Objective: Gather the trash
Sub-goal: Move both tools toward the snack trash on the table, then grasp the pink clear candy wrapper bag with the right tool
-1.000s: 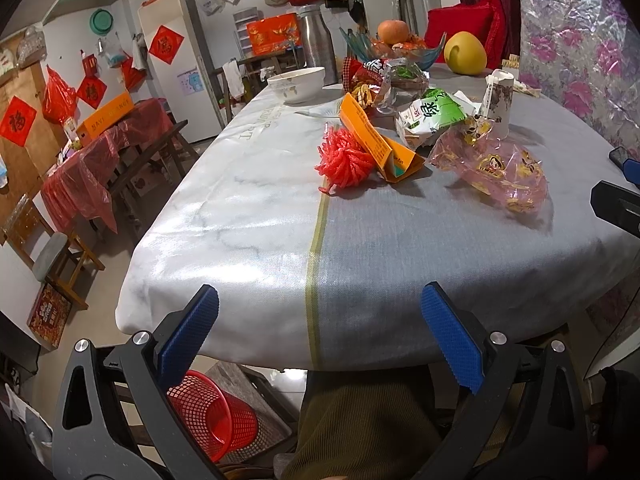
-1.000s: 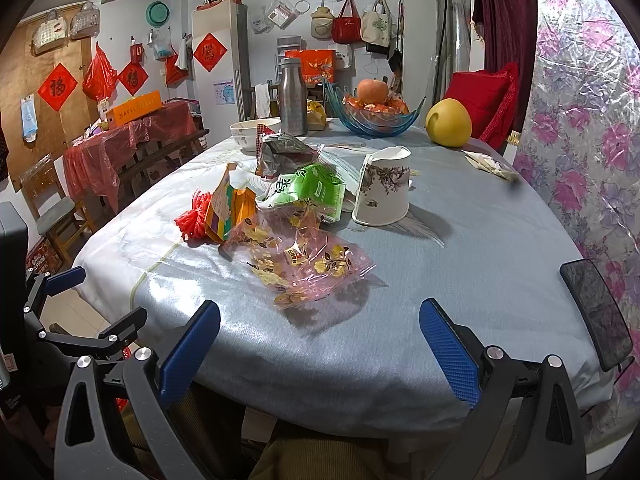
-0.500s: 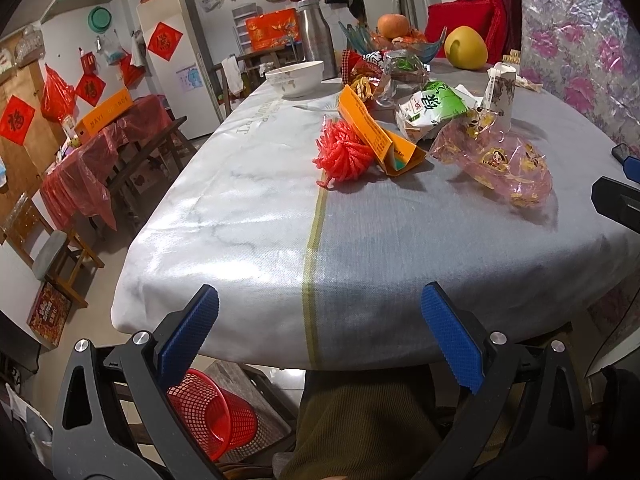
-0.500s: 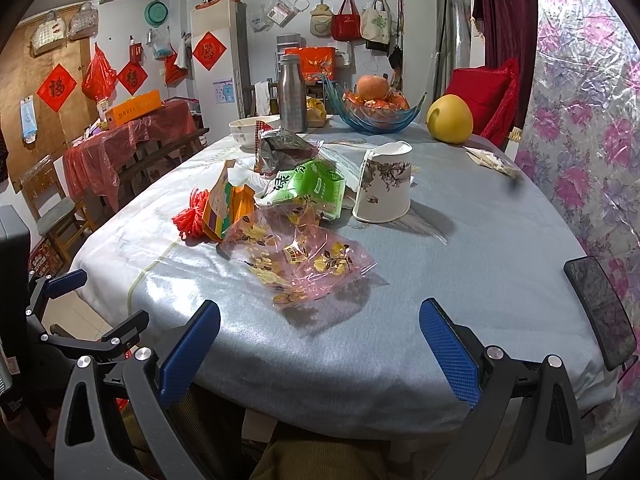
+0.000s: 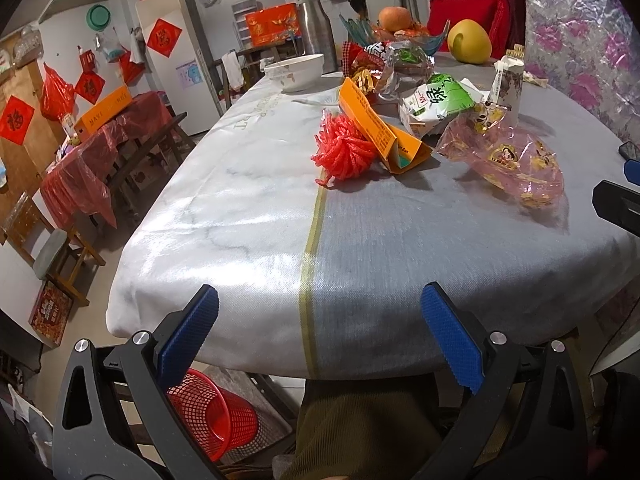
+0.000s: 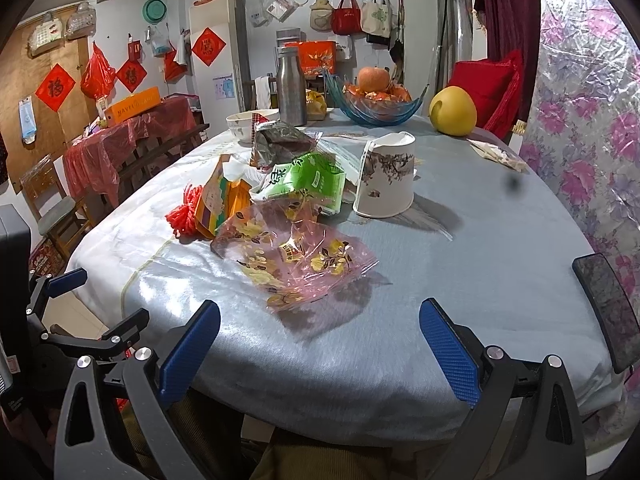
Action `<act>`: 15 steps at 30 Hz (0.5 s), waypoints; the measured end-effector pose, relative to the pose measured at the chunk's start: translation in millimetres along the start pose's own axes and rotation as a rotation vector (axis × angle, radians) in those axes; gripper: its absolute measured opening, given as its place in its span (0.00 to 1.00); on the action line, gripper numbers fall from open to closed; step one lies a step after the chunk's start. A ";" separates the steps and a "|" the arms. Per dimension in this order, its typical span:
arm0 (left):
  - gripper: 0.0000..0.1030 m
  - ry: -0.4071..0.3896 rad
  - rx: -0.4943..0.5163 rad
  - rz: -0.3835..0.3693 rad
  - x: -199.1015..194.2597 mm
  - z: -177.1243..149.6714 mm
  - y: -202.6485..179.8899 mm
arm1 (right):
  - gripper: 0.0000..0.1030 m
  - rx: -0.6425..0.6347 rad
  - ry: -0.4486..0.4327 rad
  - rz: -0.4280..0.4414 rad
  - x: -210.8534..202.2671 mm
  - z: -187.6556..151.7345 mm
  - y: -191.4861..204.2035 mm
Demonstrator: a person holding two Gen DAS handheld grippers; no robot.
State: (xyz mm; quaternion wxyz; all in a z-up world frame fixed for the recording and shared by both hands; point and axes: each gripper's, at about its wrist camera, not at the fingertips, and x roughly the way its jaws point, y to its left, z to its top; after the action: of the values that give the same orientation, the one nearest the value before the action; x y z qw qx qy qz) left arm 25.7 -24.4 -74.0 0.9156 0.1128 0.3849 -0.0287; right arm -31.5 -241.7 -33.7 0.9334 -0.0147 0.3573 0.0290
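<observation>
Trash lies in a cluster mid-table: a red net ball (image 5: 345, 151), an orange carton (image 5: 380, 128), a green-and-white packet (image 5: 438, 104), a crumpled pink wrapper (image 5: 508, 160) and a paper cup (image 5: 507, 89). In the right wrist view the pink wrapper (image 6: 296, 256) lies nearest, with the green packet (image 6: 308, 180), the cup (image 6: 386, 174), the carton (image 6: 222, 204) and the net ball (image 6: 183, 216) behind it. My left gripper (image 5: 318, 338) hangs open at the table's near edge. My right gripper (image 6: 318, 342) is open too, just short of the wrapper. A red mesh bin (image 5: 218, 412) stands on the floor below the table.
A phone (image 6: 608, 308) lies at the table's right edge. Further back stand a bowl (image 5: 296, 72), a metal flask (image 6: 291, 88), a glass fruit bowl (image 6: 376, 108) and a yellow pomelo (image 6: 453, 111). A person's olive trouser leg (image 5: 360, 432) is under the table. Chairs and a side table stand left.
Both grippers have risen a little and edged towards the table, so the trash sits lower and closer in both views. Nothing was picked up; both stay open.
</observation>
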 end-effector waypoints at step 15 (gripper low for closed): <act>0.94 0.016 -0.040 -0.014 22.4 18.9 11.4 | 0.95 0.014 0.064 0.048 37.8 10.3 -7.8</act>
State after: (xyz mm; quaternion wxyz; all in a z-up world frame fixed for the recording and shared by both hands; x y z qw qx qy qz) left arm 56.2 -16.9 -75.1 0.9144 0.0918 0.3934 -0.0264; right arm 3.9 -247.3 -51.2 0.9205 -0.0005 0.3876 0.0486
